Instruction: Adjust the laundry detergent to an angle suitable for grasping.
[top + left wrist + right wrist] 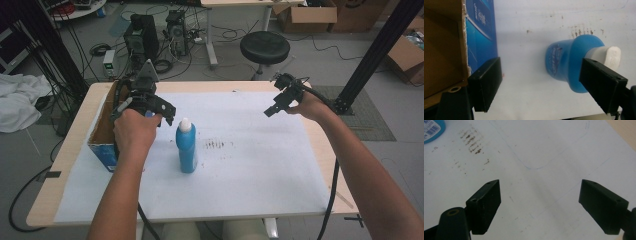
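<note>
**Left claw lines up on the blue bottle**

A cluttered workshop floor with cables, a stool and cartons lies behind the surface (305, 165), a pale wooden top covered by a white sheet. Taking the blue bottle (186, 147) as landmark: it stands upright near the middle of the sheet, white cap up, with a patch of brown specks (216, 145) just to its right. To its left sits the open cardboard box (102, 135), brown inside and blue printed outside, close by but apart from the bottle.

The left claw (167, 114) hovers above and just left of the bottle's cap, released, its jaws spread wide with nothing between them. In the left gripper view the bottle (571, 65) lies toward the right jaw and the box wall (482, 27) stands beside the left jaw.

The right claw (272, 110) hangs well to the right of the bottle over bare sheet, also released and empty.

The step in hand looks like a reach for the bottle. To do it well, the left claw should shift away from the box until the bottle sits centred between the jaws, then drop to the body below the shoulder and close squarely; a grip on the tapered cap could slip or tip it.
</note>
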Demonstrator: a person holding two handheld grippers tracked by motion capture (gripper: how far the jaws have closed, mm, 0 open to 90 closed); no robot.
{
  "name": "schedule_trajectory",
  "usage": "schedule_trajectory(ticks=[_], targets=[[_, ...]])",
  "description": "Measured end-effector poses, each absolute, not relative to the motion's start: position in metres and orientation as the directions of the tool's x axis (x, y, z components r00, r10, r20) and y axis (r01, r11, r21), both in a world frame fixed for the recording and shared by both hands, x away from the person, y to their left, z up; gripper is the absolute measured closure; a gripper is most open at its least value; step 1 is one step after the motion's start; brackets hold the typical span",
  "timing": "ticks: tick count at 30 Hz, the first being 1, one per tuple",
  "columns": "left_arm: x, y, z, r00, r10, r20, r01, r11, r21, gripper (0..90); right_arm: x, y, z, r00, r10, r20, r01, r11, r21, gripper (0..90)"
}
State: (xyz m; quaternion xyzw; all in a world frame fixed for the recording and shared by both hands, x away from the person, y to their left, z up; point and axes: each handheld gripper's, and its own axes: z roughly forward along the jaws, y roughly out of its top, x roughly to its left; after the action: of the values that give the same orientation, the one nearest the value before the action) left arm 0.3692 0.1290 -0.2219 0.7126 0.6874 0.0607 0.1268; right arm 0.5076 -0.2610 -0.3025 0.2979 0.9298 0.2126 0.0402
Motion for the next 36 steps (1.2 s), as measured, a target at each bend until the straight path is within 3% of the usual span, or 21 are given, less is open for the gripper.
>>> schedule_trajectory(ticks=[36], targets=[[0.353, 0.12, -0.203, 0.045, 0.994, -0.104, 0.95, -0.01, 0.313, 20.1, 0.504, -0.261, -0.3, -0.835, 0.548, 0.043, 0.512, 0.746, 0.427, 17.9]])
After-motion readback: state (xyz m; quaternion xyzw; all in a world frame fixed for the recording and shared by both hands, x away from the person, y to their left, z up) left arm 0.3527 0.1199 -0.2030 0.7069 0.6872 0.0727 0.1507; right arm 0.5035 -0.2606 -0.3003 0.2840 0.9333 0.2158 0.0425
